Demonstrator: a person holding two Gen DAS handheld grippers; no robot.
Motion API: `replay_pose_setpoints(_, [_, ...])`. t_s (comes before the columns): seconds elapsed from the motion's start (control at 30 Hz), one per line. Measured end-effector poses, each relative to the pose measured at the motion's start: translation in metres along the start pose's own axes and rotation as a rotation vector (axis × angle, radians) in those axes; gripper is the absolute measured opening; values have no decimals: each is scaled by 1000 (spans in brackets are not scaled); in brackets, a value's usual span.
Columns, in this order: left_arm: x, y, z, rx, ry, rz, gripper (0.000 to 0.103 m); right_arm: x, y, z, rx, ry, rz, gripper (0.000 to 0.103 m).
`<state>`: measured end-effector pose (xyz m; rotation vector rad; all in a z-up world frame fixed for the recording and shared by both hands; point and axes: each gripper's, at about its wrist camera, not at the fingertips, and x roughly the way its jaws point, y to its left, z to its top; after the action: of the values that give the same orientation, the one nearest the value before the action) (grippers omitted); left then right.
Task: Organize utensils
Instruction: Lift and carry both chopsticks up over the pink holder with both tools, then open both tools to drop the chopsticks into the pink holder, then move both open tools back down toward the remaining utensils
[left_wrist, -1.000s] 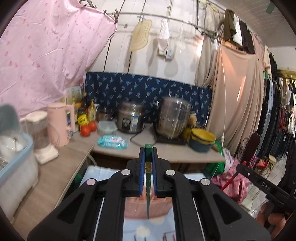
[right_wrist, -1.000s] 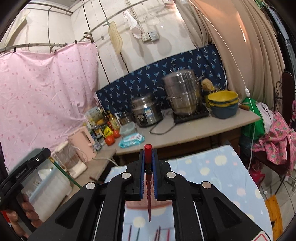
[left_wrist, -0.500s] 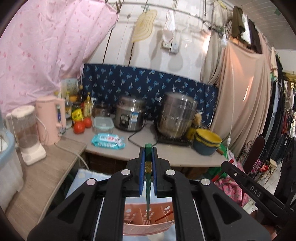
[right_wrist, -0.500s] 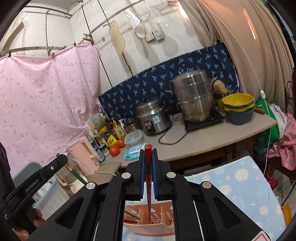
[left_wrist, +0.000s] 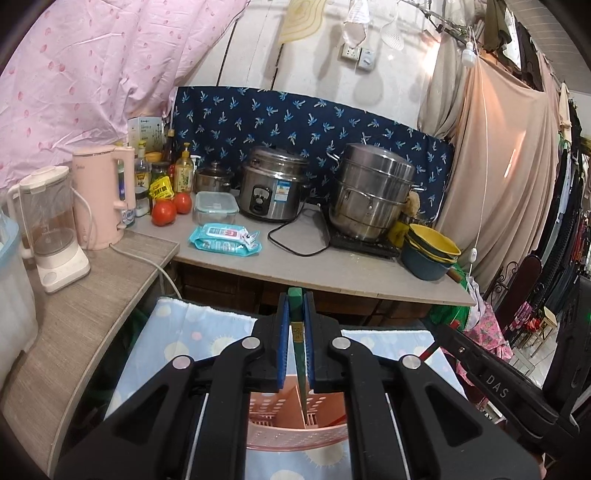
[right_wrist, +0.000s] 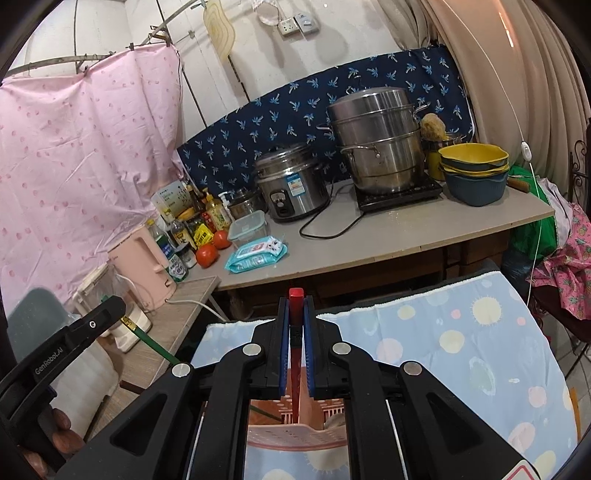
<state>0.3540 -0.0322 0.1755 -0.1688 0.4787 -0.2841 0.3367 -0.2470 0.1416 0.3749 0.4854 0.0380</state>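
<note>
My left gripper (left_wrist: 295, 306) is shut on a green chopstick (left_wrist: 300, 369) that hangs point down into a pink perforated basket (left_wrist: 295, 435). In the right wrist view my right gripper (right_wrist: 295, 306) is shut on a red chopstick (right_wrist: 295, 369), its tip down inside the same pink basket (right_wrist: 295, 439). The left gripper (right_wrist: 62, 350) shows at the left of that view with its green chopstick (right_wrist: 155, 345) slanting toward the basket. The right gripper's black body (left_wrist: 491, 380) shows at the right of the left wrist view. The basket's inside is mostly hidden by my jaws.
The basket stands on a blue cloth with pale dots (right_wrist: 443, 343). Behind it runs a counter (left_wrist: 332, 266) with a rice cooker (left_wrist: 273, 184), a steel steamer pot (left_wrist: 369, 192), stacked bowls (left_wrist: 428, 251), a wipes pack (left_wrist: 225, 238), tomatoes, bottles, a pink kettle (left_wrist: 103, 195) and a blender (left_wrist: 48, 229).
Both grippers have moved forward and down with their chopsticks. The pink basket has come into view beneath them, and the chopstick tips now reach inside it.
</note>
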Motion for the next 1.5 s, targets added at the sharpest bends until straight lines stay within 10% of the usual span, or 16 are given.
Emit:
replay_pose_setpoints(0.23, [-7,6,-6,-13,2,58,32,-4,2,-3,-2,0,-15,22])
replay_pose_setpoints(0.77, [-62,18,-34,-35,8,105,41,-44,16,-41,-52,49,4,29])
replay_pose_setpoints(1.5, [-129,18,-162,-38,192,105,42,-123,-15,-177,-26,222,-68,35])
